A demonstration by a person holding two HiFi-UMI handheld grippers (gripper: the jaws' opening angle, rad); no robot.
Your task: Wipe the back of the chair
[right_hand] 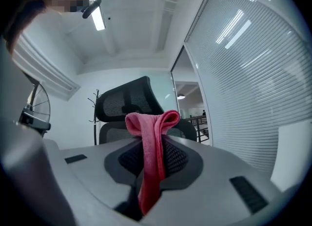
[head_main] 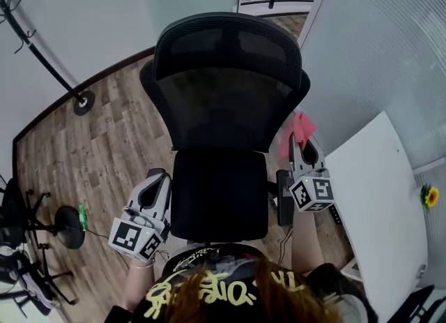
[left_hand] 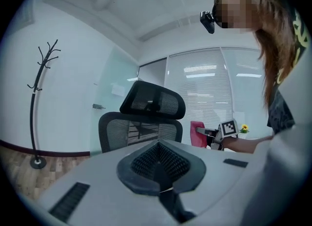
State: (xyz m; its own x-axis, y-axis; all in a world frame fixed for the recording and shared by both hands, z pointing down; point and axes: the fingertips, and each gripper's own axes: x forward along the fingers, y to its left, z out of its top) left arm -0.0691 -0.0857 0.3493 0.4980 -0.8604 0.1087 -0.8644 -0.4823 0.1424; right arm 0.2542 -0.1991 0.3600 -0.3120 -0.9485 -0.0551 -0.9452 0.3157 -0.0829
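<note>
- Right gripper (right_hand: 153, 157) pinches a pink cloth (right_hand: 152, 137); the folded fabric runs down between the pressed-together jaws and bulges in a loop above their tips.
- In the head view this right gripper (head_main: 298, 144) is raised beside the right edge of the chair's backrest (head_main: 223, 109), with the cloth (head_main: 302, 126) just beside the mesh; I cannot tell whether the two touch.
- Left gripper (left_hand: 159, 164) has its jaws closed on each other, with nothing between them.
- Seen from the head, the left gripper (head_main: 159, 181) sits low, just beside the left side of the seat (head_main: 219, 192), well apart from the backrest.
- The chair is a black mesh office chair, its front turned toward the person, with a curved headrest (head_main: 226, 42) above the backrest.
- It stands on a wooden plank floor (head_main: 104, 140).
- A white table (head_main: 380, 203) lies to the right of the chair, with a small sunflower (head_main: 431, 196) at its far edge.
- A black coat stand (head_main: 43, 60) stands well to the left, near the white wall.
</note>
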